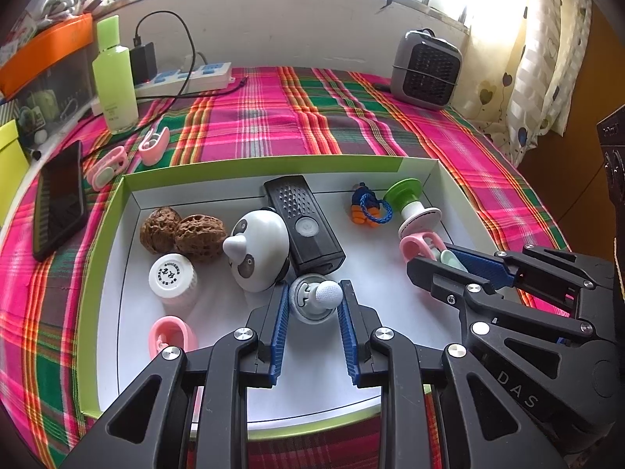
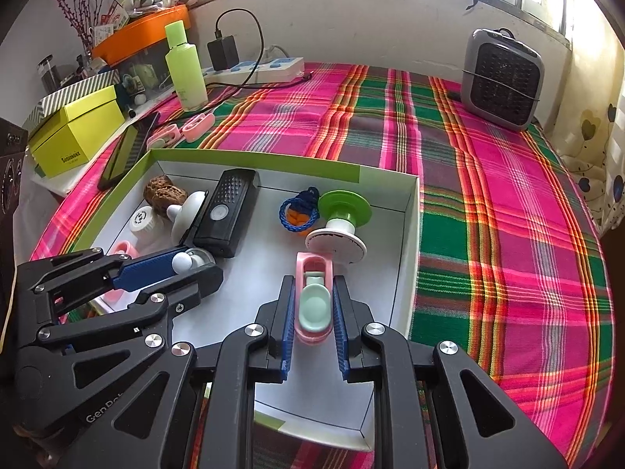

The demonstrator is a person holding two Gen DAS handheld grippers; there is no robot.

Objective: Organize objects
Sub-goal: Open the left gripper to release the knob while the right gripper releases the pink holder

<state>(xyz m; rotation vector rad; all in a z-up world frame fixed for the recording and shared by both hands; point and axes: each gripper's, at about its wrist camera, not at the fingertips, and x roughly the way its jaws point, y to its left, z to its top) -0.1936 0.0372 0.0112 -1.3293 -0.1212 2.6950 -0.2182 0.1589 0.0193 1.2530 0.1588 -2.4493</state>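
A shallow white box with a green rim (image 1: 265,164) lies on the plaid cloth and holds small items. My left gripper (image 1: 314,305) is shut on a grey round knob with a white ball tip (image 1: 312,306), low over the box floor; it also shows in the right wrist view (image 2: 183,262). My right gripper (image 2: 313,305) is shut on a pink clip with a mint pad (image 2: 313,305), at the box's right side; it also shows in the left wrist view (image 1: 424,248).
In the box: two walnuts (image 1: 183,232), a panda toy (image 1: 259,250), a black remote-like device (image 1: 302,219), a white cap (image 1: 172,277), a pink clip (image 1: 172,336), a blue-orange cord toy (image 1: 369,209), a green-white spool (image 1: 408,205). Outside: phone (image 1: 58,199), two pink clips (image 1: 129,154), green bottle (image 1: 115,78), power strip (image 1: 187,78), heater (image 1: 425,68).
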